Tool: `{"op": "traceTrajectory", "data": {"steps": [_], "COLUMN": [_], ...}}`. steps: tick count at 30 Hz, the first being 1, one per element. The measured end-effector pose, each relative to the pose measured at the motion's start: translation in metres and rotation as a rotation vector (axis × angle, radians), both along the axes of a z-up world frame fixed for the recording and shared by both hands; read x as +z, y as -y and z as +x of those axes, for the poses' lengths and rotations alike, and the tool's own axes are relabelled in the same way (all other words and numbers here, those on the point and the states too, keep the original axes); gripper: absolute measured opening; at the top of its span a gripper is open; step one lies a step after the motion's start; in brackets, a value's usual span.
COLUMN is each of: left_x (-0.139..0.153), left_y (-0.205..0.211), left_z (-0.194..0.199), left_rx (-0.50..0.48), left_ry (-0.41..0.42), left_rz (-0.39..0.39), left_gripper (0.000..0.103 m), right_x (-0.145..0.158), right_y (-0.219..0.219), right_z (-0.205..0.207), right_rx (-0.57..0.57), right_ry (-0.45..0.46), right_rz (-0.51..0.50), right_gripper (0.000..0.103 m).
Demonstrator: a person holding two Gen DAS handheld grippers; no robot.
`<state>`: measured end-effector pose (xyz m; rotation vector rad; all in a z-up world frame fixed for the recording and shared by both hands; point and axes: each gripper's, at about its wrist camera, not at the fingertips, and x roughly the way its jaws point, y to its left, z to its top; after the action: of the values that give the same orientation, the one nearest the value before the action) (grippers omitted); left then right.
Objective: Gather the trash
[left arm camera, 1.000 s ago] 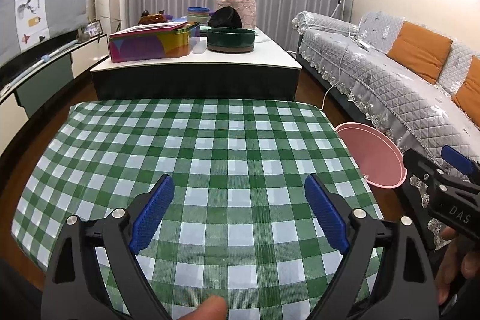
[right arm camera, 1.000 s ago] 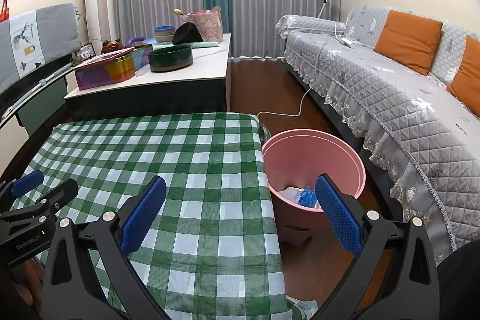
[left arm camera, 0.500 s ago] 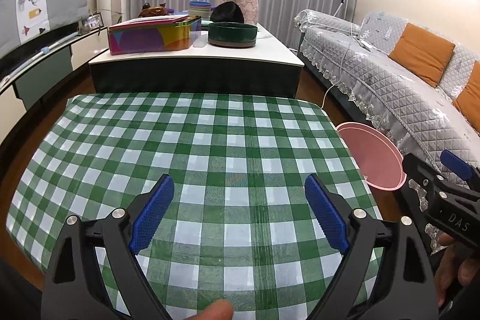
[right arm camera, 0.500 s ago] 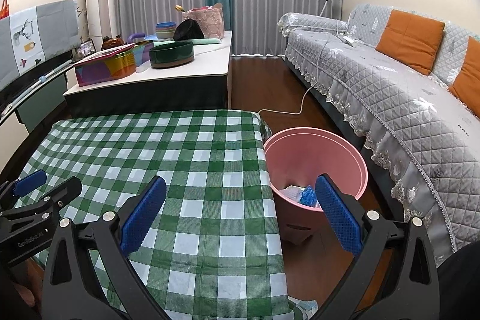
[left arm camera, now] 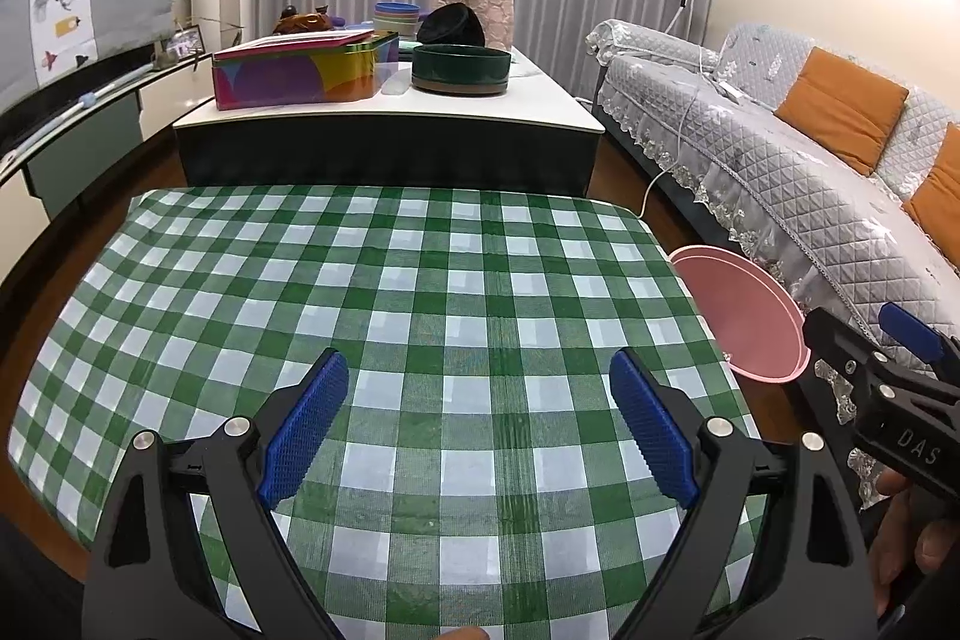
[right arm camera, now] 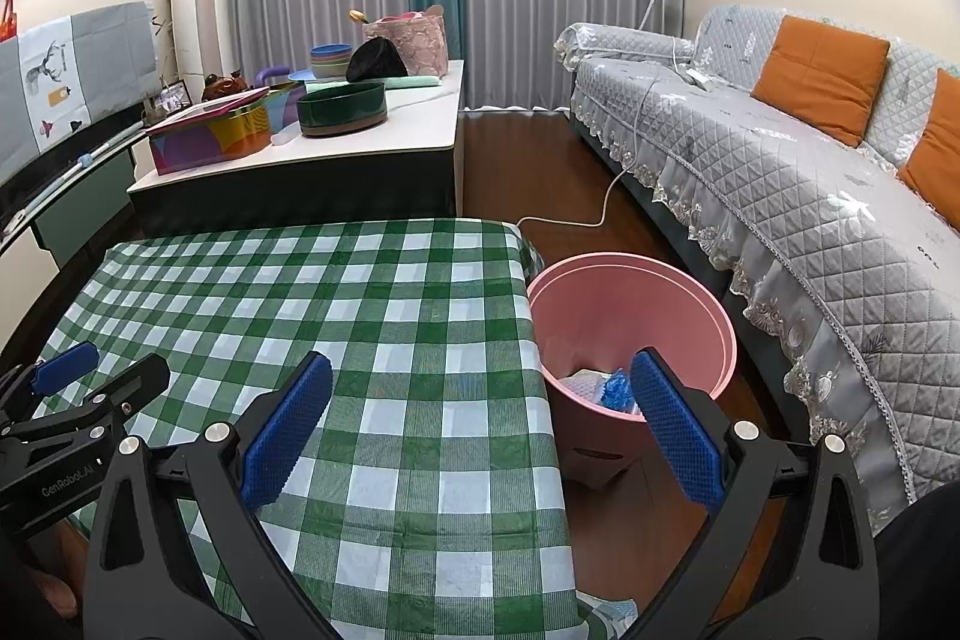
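Observation:
A pink trash bin point(right arm camera: 636, 316) stands on the floor at the right edge of the table with the green checked cloth point(right arm camera: 372, 316). White and blue trash point(right arm camera: 603, 388) lies at its bottom. The bin also shows in the left wrist view point(left arm camera: 744, 316). My left gripper point(left arm camera: 477, 424) is open and empty above the cloth. My right gripper point(right arm camera: 480, 418) is open and empty, over the table's right edge beside the bin. No trash shows on the cloth.
A low white-topped table point(left arm camera: 384, 118) behind holds a colourful tin box point(left arm camera: 306, 67), a dark green bowl point(left arm camera: 461, 67) and other items. A grey quilted sofa point(right arm camera: 780, 172) with orange cushions runs along the right. A white cable point(right arm camera: 600, 208) lies on the floor.
Both grippers have drawn back and risen slightly, so the table and bin sit a little lower and farther in view. Both stay open and empty.

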<state>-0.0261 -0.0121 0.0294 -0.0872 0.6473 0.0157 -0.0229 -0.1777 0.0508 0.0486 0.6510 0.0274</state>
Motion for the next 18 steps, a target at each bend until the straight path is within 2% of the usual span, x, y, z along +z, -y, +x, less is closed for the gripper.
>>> {"op": "traceTrajectory", "data": {"steps": [18], "left_x": [0.0013], "left_y": [-0.0002], "left_z": [0.0010], "left_rx": [0.000], "left_ry": [-0.003], "left_rz": [0.002], "left_gripper": [0.086], "right_x": [0.0004], "right_y": [0.0006], "right_z": [0.0001], "right_rx": [0.001], "right_ry": [0.000], "right_rz": [0.000], "right_gripper": [0.098]}}
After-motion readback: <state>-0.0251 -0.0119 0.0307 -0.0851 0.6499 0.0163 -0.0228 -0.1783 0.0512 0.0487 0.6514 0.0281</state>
